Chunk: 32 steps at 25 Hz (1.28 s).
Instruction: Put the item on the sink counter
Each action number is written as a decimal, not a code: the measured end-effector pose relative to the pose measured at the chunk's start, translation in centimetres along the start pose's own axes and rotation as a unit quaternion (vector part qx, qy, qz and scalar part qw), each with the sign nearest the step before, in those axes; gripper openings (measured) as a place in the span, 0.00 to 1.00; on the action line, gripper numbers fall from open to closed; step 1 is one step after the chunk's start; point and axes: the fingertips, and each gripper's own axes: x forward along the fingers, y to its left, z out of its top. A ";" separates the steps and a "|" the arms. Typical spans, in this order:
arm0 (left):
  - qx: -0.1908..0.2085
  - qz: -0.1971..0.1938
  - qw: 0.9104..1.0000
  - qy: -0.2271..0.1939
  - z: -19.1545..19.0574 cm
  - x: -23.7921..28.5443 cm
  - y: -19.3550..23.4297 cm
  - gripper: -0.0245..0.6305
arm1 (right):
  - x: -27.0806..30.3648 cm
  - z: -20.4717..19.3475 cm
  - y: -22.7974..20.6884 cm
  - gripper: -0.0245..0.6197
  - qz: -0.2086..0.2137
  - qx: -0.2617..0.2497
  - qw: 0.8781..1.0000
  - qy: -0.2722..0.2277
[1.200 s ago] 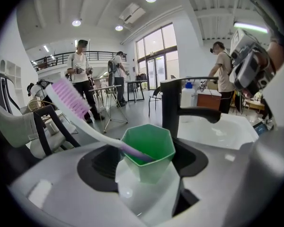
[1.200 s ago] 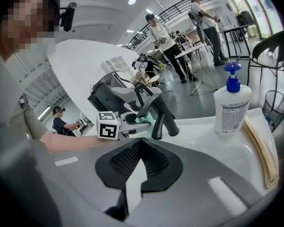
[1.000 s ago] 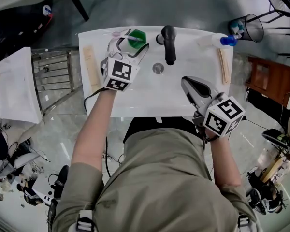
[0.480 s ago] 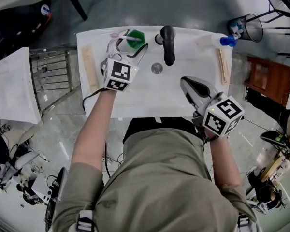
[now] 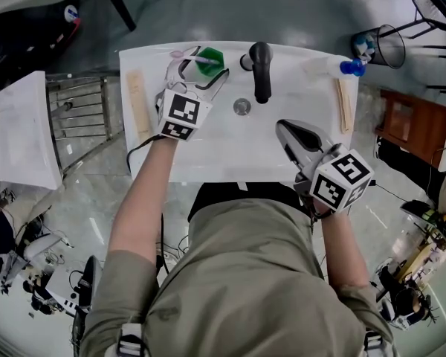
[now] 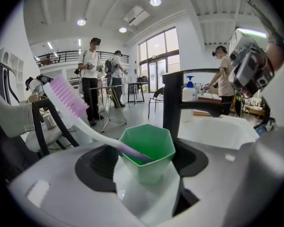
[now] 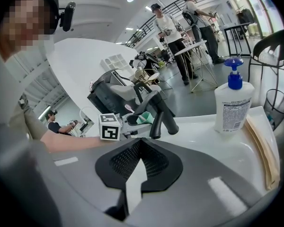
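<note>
A green hexagonal cup [image 5: 209,56] [image 6: 149,148] stands on the back left of the white sink counter [image 5: 208,166], just left of the black faucet [image 5: 260,65]. A pink toothbrush [image 6: 68,100] leans out of it to the left. My left gripper [image 5: 201,56] [image 6: 144,163] has one jaw on each side of the cup, with the pads against its walls. My right gripper [image 5: 286,129] [image 7: 138,148] hovers over the front right of the basin, shut with nothing in it and pointing toward the faucet [image 7: 156,112].
A white soap bottle with a blue pump [image 5: 334,64] [image 7: 232,105] stands at the back right. Pale wooden strips lie along the left edge [image 5: 137,103] and the right edge [image 5: 344,103]. The drain [image 5: 242,106] is mid-basin. A metal rack [image 5: 82,114] stands to the left.
</note>
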 end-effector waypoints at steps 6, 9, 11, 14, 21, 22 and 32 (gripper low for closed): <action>-0.002 -0.005 1.000 -0.003 -0.1 0.2 -0.3 0.55 | 0.2 -0.2 -0.2 0.05 0.002 0.001 1.000 0.000; -0.003 -0.003 1.000 -0.004 0.0 0.1 -0.1 0.55 | 0.2 -0.2 -0.3 0.05 0.003 0.002 1.000 -0.002; -0.005 -0.003 1.000 -0.004 0.0 0.0 0.0 0.55 | 0.2 -0.2 -0.3 0.05 0.003 0.002 1.000 -0.002; -0.008 -0.002 1.000 -0.004 0.0 -0.3 0.1 0.55 | 0.2 -0.2 -0.1 0.05 0.004 -0.001 1.000 -0.002; -0.015 -0.002 1.000 0.003 -0.5 -1.3 -0.1 0.55 | 0.1 0.1 0.4 0.05 0.010 -0.005 1.000 -0.005; -0.016 -0.001 1.000 0.004 -0.6 -1.5 -0.2 0.55 | 0.1 0.1 0.4 0.05 0.011 -0.006 1.000 -0.006; -0.028 0.011 0.999 0.015 -1.5 -4.0 -1.4 0.55 | -1.0 0.2 1.2 0.05 0.019 -0.015 1.000 -0.013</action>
